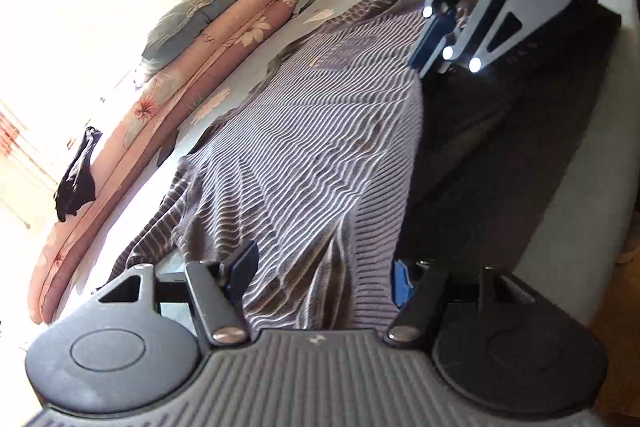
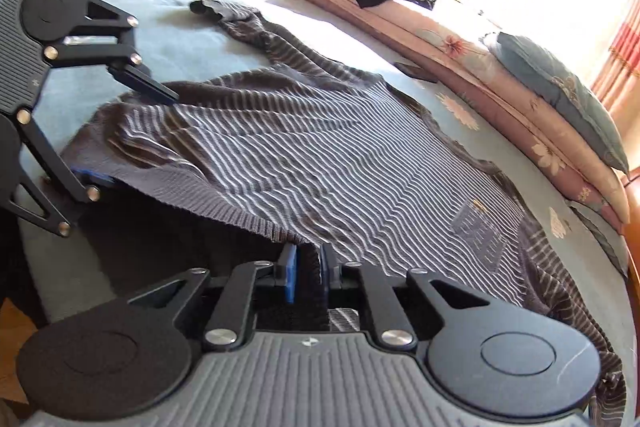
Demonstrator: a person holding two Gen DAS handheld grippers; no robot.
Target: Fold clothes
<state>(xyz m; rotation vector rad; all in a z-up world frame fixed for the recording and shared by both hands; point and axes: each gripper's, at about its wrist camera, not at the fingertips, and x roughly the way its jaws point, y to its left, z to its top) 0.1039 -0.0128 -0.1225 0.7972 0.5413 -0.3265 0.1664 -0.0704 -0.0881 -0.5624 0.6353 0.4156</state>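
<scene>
Striped sweater [image 2: 320, 155] lies spread on the bed [image 2: 180, 39], hem edge lifted at the near side. Right gripper [image 2: 308, 275]: narrow, hem between its pads, contact unclear (cannot tell if pinched). Left gripper [image 1: 320, 275]: wide, straddling the hem, nothing gripped. Judgement: secure both corners evenly before lifting, keep the hem taut, so the fold lands straight.

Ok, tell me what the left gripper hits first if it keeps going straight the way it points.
The striped sweater: the left gripper already straddles its hem with open jaws, so going on it would likely plough into the cloth spread on the bed. Depth is hard to judge.
</scene>
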